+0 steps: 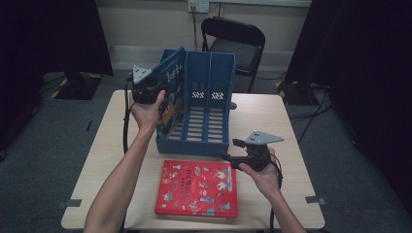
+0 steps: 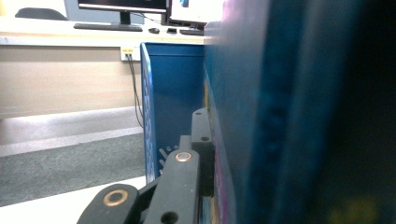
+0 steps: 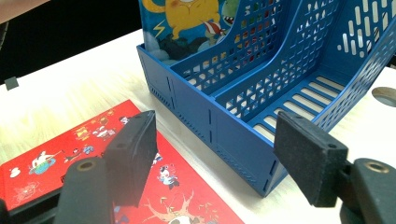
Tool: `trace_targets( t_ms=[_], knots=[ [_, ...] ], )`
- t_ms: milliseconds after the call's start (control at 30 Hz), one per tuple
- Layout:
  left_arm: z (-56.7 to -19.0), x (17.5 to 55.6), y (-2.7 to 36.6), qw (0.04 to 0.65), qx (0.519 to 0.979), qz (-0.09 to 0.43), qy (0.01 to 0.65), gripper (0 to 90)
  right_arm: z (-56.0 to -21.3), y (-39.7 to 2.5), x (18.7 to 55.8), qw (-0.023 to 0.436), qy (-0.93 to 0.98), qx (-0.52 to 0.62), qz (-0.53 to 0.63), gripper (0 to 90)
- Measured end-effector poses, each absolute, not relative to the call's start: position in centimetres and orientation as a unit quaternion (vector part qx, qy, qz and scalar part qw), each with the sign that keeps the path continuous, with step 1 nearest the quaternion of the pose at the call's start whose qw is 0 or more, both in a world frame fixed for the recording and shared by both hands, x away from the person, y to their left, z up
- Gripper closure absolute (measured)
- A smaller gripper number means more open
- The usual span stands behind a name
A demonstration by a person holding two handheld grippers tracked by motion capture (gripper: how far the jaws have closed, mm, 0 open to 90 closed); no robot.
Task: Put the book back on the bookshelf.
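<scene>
Blue picture book [image 1: 171,92] clamped upright in left gripper [image 1: 145,90] jaws, lower edge already down in leftmost slot of blue file rack [image 1: 209,104]; book cover pressed flat against inner jaw in left gripper view, rack wall [image 2: 175,93] just past jaw tips. Right gripper [image 1: 243,158] jaws spread wide, holding nothing, hovering above counter [image 1: 102,160] with red book [image 3: 79,158] lying flat under left jaw and rack front corner [image 3: 233,154] between jaws. Likely step: seating blue book fully in slot. Best done by keeping book vertical and parallel to dividers, lowering until bottom edge rests on slatted floor, then releasing slowly so no tipping against divider. Worth steadying rack front with right jaws if sliding on counter. Red book probably next, adjacent slot.
</scene>
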State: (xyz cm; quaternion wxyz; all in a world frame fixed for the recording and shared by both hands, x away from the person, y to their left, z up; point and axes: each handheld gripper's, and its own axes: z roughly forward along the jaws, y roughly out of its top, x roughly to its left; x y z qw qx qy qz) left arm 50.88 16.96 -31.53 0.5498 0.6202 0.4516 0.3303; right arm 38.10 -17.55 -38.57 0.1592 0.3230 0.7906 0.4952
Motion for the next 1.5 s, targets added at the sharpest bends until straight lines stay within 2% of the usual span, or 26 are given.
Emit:
trace_targets(
  t_ms=[633, 1100, 1233, 1333, 1500],
  knots=[
    [-31.9, 48.6, 18.1, 0.525, 0.656, 0.309, 0.445, 80.9, -38.9, -17.0, 38.1, 0.155, 0.796, 0.322, 0.488, 30.3],
    [-29.5, 48.6, 18.1, 0.492, 0.695, 0.272, 0.448, 70.4, -38.8, -17.1, 38.1, 0.156, 0.796, 0.325, 0.487, 30.2],
    [-28.3, 49.0, 18.3, 0.451, 0.719, 0.261, 0.461, 68.3, -38.8, -17.1, 38.1, 0.156, 0.796, 0.325, 0.487, 30.2],
    [-28.0, 49.3, 18.3, 0.430, 0.734, 0.248, 0.464, 69.9, -38.8, -17.1, 38.1, 0.157, 0.796, 0.325, 0.486, 30.2],
    [-28.0, 49.4, 18.7, 0.421, 0.732, 0.241, 0.479, 74.4, -38.8, -17.0, 38.1, 0.156, 0.796, 0.325, 0.486, 30.2]
  ],
)
